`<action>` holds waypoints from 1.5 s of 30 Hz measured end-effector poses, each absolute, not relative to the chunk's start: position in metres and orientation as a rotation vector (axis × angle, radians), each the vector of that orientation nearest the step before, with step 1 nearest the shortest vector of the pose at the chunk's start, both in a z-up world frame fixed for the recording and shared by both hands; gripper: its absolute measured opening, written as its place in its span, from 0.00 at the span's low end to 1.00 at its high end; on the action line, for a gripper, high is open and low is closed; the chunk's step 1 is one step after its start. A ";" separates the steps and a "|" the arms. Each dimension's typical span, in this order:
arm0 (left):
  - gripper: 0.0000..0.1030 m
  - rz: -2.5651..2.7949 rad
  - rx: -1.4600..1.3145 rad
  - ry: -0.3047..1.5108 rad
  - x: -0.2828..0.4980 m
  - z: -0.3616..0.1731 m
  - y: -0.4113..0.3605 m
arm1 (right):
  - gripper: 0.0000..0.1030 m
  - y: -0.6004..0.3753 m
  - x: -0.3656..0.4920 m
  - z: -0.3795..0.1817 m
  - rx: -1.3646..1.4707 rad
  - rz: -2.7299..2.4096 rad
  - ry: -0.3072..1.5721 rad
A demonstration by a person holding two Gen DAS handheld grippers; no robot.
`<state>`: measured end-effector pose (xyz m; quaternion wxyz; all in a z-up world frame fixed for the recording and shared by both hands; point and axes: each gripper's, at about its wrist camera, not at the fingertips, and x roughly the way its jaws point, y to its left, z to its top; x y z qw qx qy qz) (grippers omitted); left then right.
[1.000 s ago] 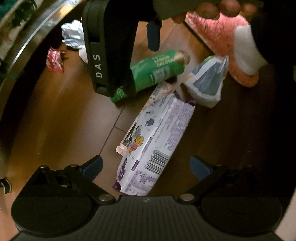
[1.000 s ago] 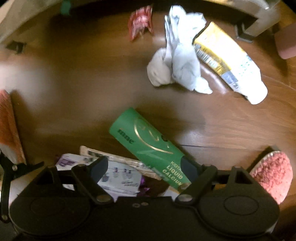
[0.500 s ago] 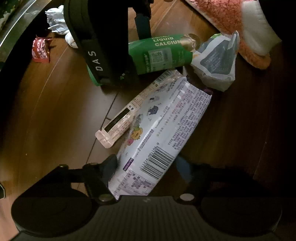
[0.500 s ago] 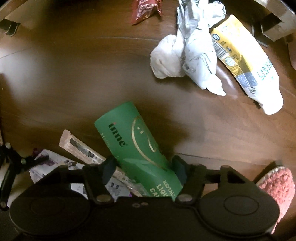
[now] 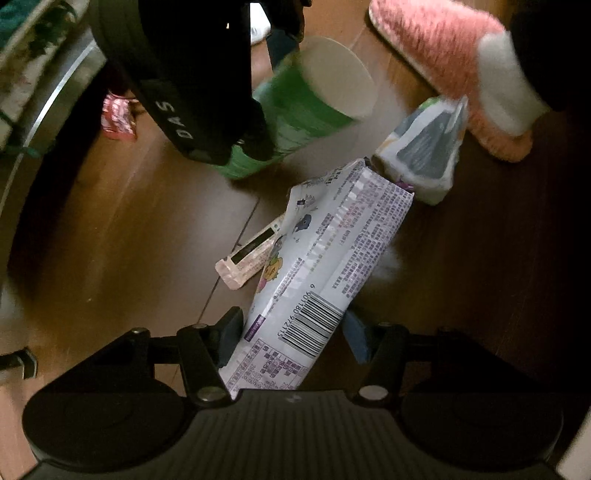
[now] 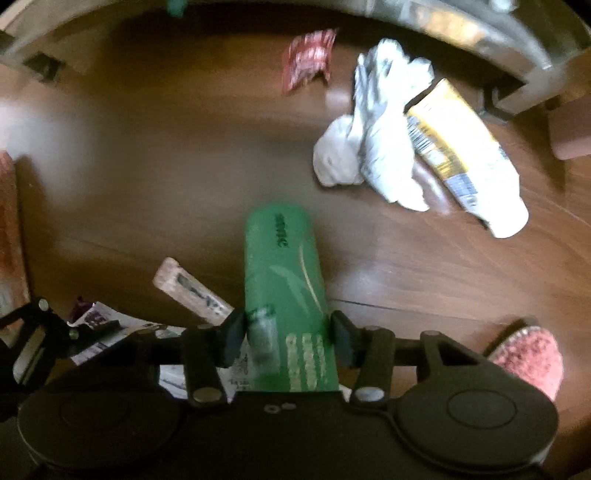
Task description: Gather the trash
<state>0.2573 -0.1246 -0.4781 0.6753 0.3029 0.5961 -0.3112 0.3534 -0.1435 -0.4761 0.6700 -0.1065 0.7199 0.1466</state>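
My left gripper (image 5: 291, 334) is shut on a white and purple snack wrapper (image 5: 325, 258) whose far end rests near the wooden floor. My right gripper (image 6: 286, 341) is shut on a green tube (image 6: 284, 280) and holds it off the floor; the tube also shows in the left wrist view (image 5: 310, 110), tilted, under the right gripper's black body (image 5: 192, 74). A thin pink stick packet (image 5: 251, 254) lies beside the wrapper.
A grey and white pouch (image 5: 424, 155) and a pink slipper (image 5: 454, 66) lie near the wrapper. Crumpled white paper (image 6: 373, 147), a yellow and white tube (image 6: 465, 158) and a red wrapper (image 6: 306, 59) lie farther out. A metal furniture base (image 6: 480, 33) curves along the far edge.
My right gripper closed on the green tube and lifted and turned it. My left gripper closed on the white and purple wrapper and raised its near end.
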 end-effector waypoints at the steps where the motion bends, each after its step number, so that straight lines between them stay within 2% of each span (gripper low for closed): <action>1: 0.56 -0.697 0.671 1.341 0.254 -0.469 -0.122 | 0.48 -0.145 0.354 -0.466 -0.223 0.321 1.617; 9: 0.55 -0.567 0.627 1.352 0.246 -0.399 -0.102 | 0.48 -0.168 0.350 -0.381 0.025 0.244 1.538; 15: 0.56 -0.387 0.397 1.344 0.258 -0.319 -0.069 | 0.48 -0.190 0.333 -0.292 0.194 0.258 1.390; 23: 0.56 -0.216 0.140 1.136 0.255 -0.196 -0.033 | 0.48 -0.212 0.303 -0.167 0.304 0.307 1.125; 32: 0.55 -0.104 -0.041 0.890 0.239 -0.074 0.000 | 0.48 -0.218 0.273 -0.053 0.358 0.380 0.870; 43: 0.45 -0.023 -0.209 0.677 0.239 0.033 0.052 | 0.48 -0.195 0.264 0.056 0.358 0.474 0.639; 45: 0.38 -0.018 -0.236 0.638 0.241 0.051 0.062 | 0.47 -0.192 0.264 0.062 0.354 0.481 0.626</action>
